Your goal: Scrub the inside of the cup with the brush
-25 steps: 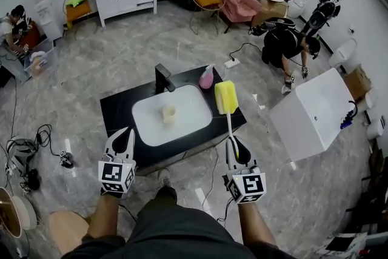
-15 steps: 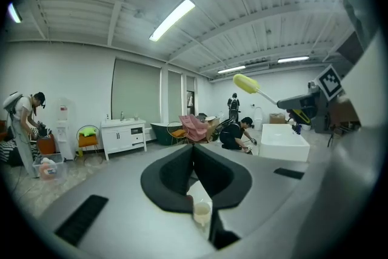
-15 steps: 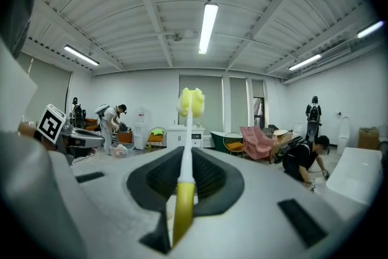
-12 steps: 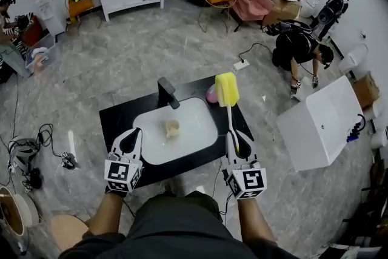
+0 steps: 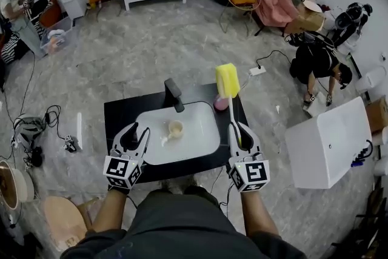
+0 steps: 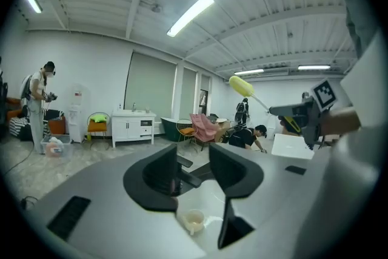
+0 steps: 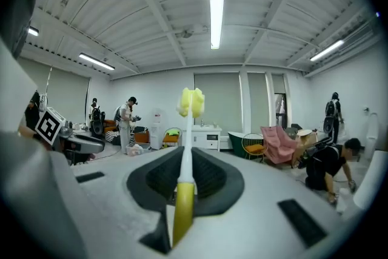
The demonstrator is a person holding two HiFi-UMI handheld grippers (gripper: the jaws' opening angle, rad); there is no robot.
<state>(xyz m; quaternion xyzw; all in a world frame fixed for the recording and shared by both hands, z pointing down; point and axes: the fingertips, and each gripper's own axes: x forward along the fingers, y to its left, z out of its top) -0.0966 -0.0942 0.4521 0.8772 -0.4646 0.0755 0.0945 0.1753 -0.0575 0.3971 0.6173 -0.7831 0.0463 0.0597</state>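
Left claw [image 6: 193, 174] is opening, nothing between its jaws; the cup [image 5: 175, 128] sits just ahead in the sink [image 5: 203, 144]. Right claw [image 5: 238, 131] clamps the brush [image 5: 227, 80], head raised. Still approaching, I judge: steady the cup first, then brush in.

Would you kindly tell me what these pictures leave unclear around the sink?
Cup: inside too small to judge in the head view and left gripper view.
Pink bottle: partly hidden behind the brush in the head view.
Sink: hidden below the right gripper in the right gripper view.
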